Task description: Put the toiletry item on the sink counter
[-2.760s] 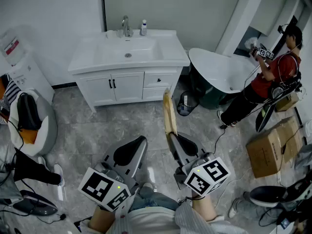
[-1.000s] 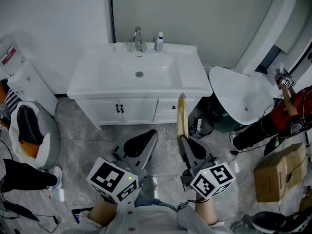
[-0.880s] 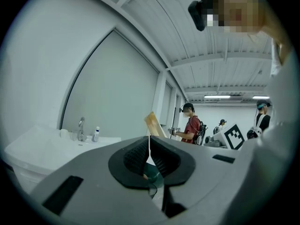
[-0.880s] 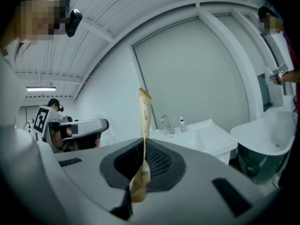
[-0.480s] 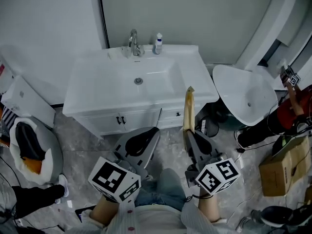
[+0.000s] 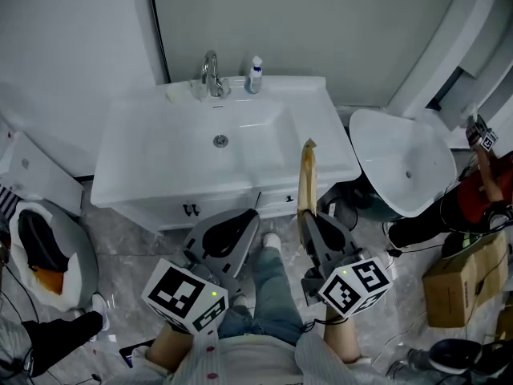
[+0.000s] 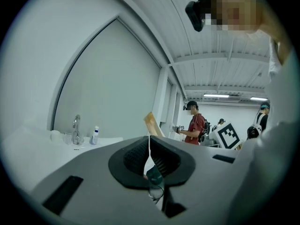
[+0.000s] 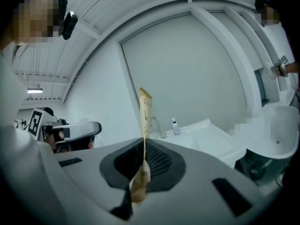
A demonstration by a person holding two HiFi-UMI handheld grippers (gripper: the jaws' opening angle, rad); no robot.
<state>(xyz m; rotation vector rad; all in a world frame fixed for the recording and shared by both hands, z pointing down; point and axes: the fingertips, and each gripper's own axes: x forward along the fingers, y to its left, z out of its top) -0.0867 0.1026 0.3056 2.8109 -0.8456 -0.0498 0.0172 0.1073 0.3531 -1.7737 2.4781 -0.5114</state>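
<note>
A flat tan paper packet (image 6: 305,179) stands upright in my right gripper (image 6: 308,216), which is shut on its lower end. Its top overlaps the front right part of the white sink counter (image 6: 325,139) in the head view. In the right gripper view the packet (image 8: 146,111) rises from between the pressed pads, with the faucet (image 8: 157,125) beyond it. My left gripper (image 6: 247,217) is beside it to the left, shut with nothing between its pads (image 7: 140,153). The packet (image 7: 152,124) also shows in the left gripper view.
On the counter's back edge stand a chrome faucet (image 6: 211,74) and a small bottle (image 6: 254,76); the basin (image 6: 220,139) lies in the middle. A white freestanding bowl (image 6: 401,163), a person in red (image 6: 481,191) and a cardboard box (image 6: 457,287) are at right.
The sink counter has come nearer and lower in the head view; the packet's tip now overlaps its front right edge. Both grippers keep their stance, the right one still gripping the packet.
</note>
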